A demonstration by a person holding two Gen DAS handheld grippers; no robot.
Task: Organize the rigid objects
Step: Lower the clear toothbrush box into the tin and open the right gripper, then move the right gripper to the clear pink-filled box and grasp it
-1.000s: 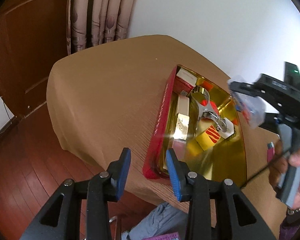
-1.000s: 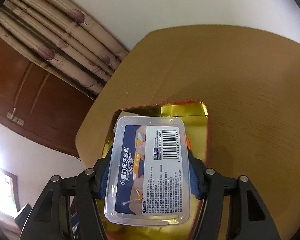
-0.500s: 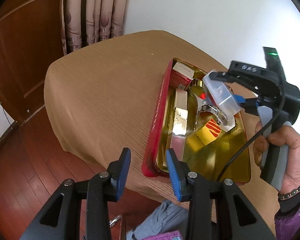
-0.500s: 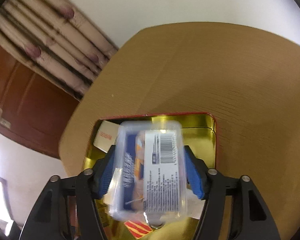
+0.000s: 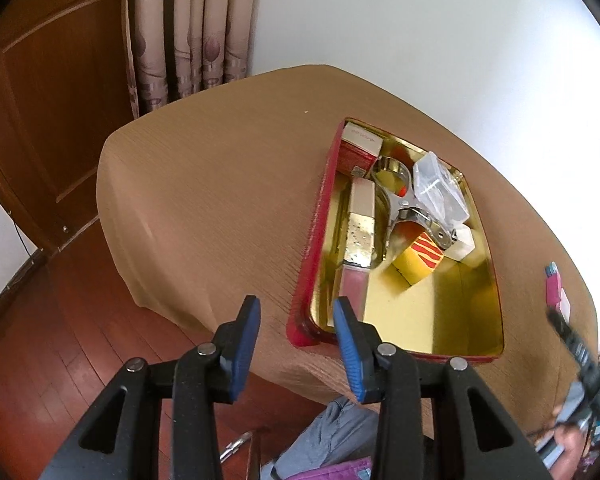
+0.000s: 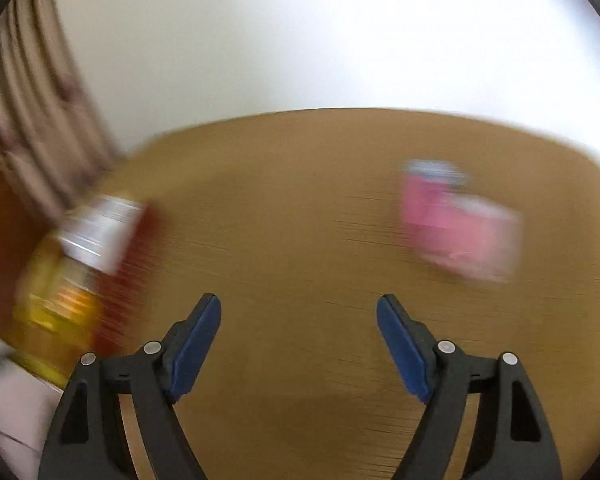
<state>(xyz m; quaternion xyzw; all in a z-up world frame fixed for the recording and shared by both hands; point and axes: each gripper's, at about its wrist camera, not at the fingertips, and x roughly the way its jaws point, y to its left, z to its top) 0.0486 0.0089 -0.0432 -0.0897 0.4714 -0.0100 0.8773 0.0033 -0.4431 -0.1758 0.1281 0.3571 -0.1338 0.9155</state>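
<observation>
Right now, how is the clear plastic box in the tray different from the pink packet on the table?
The clear plastic box is see-through; the pink packet is opaque pink with a blue end. The box lies inside the red tray, propped on other items there; the packet lies outside the tray, alone on the brown tablecloth. The box looks sharp in the left wrist view, the packet blurred in the right wrist view. No gripper holds either.
</observation>
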